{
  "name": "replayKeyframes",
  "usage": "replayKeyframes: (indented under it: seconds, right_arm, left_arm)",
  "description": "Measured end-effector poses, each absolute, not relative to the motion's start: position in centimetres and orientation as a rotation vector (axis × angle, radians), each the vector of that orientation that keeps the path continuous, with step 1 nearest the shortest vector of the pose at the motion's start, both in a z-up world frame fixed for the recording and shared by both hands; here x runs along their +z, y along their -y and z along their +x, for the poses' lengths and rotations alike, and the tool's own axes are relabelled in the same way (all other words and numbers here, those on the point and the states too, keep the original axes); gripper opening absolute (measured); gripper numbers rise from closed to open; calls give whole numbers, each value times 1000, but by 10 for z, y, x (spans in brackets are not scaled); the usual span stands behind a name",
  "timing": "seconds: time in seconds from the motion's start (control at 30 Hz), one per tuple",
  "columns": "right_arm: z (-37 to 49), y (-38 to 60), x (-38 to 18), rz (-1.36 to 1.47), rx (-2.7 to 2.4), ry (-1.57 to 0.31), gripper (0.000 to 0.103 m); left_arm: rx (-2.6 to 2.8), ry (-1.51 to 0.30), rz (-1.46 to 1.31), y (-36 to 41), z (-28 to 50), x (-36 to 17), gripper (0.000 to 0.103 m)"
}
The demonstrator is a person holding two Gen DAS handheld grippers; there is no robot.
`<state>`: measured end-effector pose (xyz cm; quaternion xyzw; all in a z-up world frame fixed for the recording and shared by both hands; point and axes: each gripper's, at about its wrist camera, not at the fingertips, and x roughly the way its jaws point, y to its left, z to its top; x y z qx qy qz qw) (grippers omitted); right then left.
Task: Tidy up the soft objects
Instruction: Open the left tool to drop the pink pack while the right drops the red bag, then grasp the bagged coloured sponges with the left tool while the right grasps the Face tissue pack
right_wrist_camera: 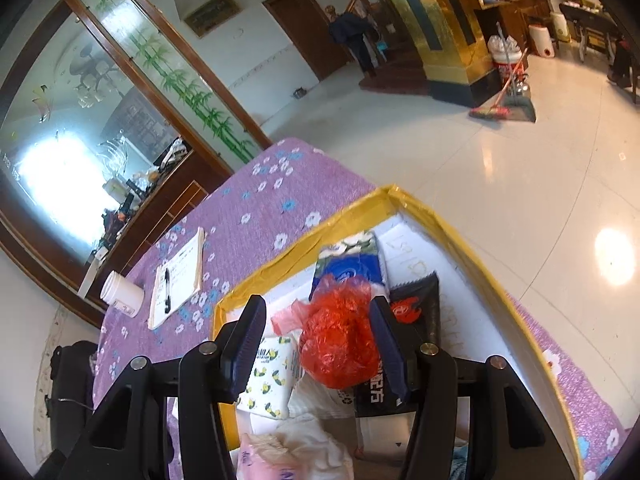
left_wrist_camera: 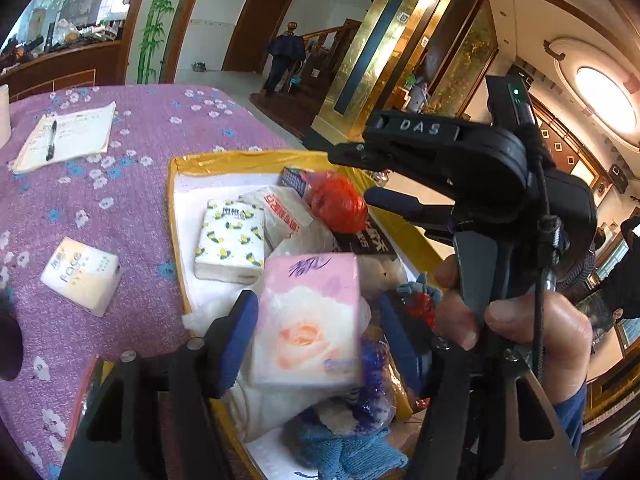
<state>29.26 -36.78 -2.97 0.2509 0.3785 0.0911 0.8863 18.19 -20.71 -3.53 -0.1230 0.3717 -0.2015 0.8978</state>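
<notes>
A yellow-rimmed box (left_wrist_camera: 224, 159) on the purple table holds soft things. My left gripper (left_wrist_camera: 316, 324) is open above the box, its pads standing apart on either side of a pink rose tissue pack (left_wrist_camera: 308, 320) that looks blurred. My right gripper (right_wrist_camera: 316, 340) is open over the box (right_wrist_camera: 344, 216), its pads beside a red crumpled plastic bag (right_wrist_camera: 340, 340); the same bag shows in the left wrist view (left_wrist_camera: 340, 204). A bee-print tissue pack (left_wrist_camera: 230, 240) lies in the box. A white "face" tissue pack (left_wrist_camera: 82, 274) lies on the table left of the box.
A notepad with a pen (left_wrist_camera: 66, 136) lies at the table's far left. A white jar (right_wrist_camera: 122, 288) stands beside the notepad (right_wrist_camera: 176, 280). Blue knitted cloth (left_wrist_camera: 340, 448), a blue tissue pack (right_wrist_camera: 352, 264) and a black packet (right_wrist_camera: 416, 308) lie in the box. The floor drops off beyond it.
</notes>
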Motion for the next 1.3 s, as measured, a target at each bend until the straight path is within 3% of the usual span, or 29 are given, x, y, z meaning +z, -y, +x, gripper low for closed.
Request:
replayKeyframes:
  seconds: [0.67,0.93,1.3]
  right_arm:
    - [287,361,-21,493,224,-746,58]
    - [287,356,-21,497,244,-741,58]
    - [287,347,-21,474,263,-738,58]
  left_arm:
    - [-316,-771,-217,149,137,-4,63]
    - [-243,-881,-131,107,111,-34,74]
    - [-171,-974,-49,118,132,-75,72]
